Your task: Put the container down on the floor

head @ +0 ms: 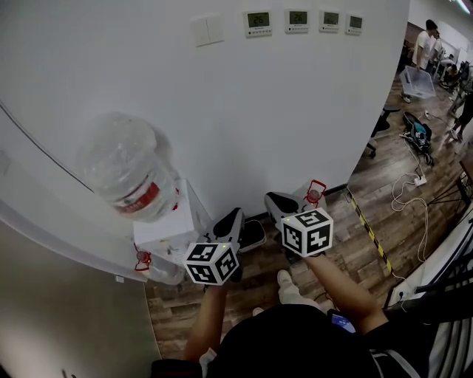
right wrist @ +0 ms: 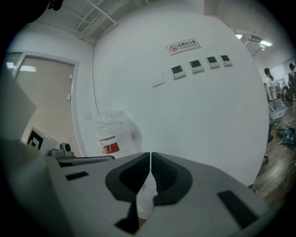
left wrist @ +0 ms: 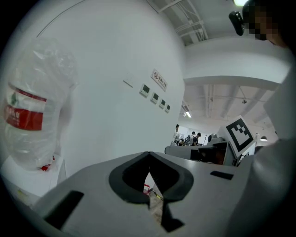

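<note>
The container (head: 126, 166) I'm watching is a big clear water jug with ribbed, rounded walls. It has a crinkled plastic film over it and a red-and-white label band around its lower part. It isn't on the floor: it sits on top of a white dispenser (head: 164, 225) that stands against the white wall (head: 295, 111). In the left gripper view the container (left wrist: 34, 115) fills the left side, close by. In the right gripper view it (right wrist: 110, 132) is smaller and sits left of centre, above the jaws.

Neither tool touches it. My left tool (head: 233, 215) is held just right of the dispenser's base, and its own view (left wrist: 149, 155) shows the jaws closed tip to tip with nothing between them. My right tool (head: 275, 199) is beside the left one, a little further from the dispenser. Its view (right wrist: 151, 155) shows the jaws drawn together to a hairline slit, also empty.

Low beside the dispenser I see a clear object with a red ring (head: 142, 258), and another red ring (head: 315, 193) just past the right tool; I can't tell what either one is.

The wooden floor (head: 384, 192) has a yellow-and-black tape strip (head: 369, 229) and loose cables (head: 410, 184). A row of small wall panels (head: 298, 21) hangs high up, and people (head: 425, 44) stand far off at the right.
</note>
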A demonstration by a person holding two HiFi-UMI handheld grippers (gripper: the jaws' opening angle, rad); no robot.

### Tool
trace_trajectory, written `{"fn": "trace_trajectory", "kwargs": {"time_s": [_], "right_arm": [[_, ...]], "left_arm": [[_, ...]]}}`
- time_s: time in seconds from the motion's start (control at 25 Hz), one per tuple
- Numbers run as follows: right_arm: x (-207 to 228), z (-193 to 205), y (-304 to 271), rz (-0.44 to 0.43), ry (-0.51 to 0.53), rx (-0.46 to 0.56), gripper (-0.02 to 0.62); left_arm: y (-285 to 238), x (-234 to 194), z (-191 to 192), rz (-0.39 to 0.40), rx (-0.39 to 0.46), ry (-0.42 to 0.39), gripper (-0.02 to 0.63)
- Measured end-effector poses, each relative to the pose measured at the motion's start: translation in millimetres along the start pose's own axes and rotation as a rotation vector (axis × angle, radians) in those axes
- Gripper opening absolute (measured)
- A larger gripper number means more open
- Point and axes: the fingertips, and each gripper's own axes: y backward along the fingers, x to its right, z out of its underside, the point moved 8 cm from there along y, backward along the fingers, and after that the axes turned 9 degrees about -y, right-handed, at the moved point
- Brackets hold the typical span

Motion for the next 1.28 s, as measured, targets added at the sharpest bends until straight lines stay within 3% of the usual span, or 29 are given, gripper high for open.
{"fn": "trace_trajectory", "kwargs": {"time_s": [0.32, 0.64, 1.28], "right_arm": [[-24.2, 16.3, 27.3, 0.036, 0.018, 0.017, 0.031], [-34.6, 12.6, 43.2, 0.016, 0.052, 0.049, 0.031], [2.2, -25.2, 76.5, -0.035, 0.096, 0.076, 0.029]], "left_arm": [[28.0, 12.9, 4.5, 0.040, 0.026, 0.000, 0.014], [32.1, 24.0, -2.0, 0.071, 0.052, -0.012, 0.014], [-2.7, 73.3, -29.1, 0.051, 0.093, -0.026, 0.014]]}}
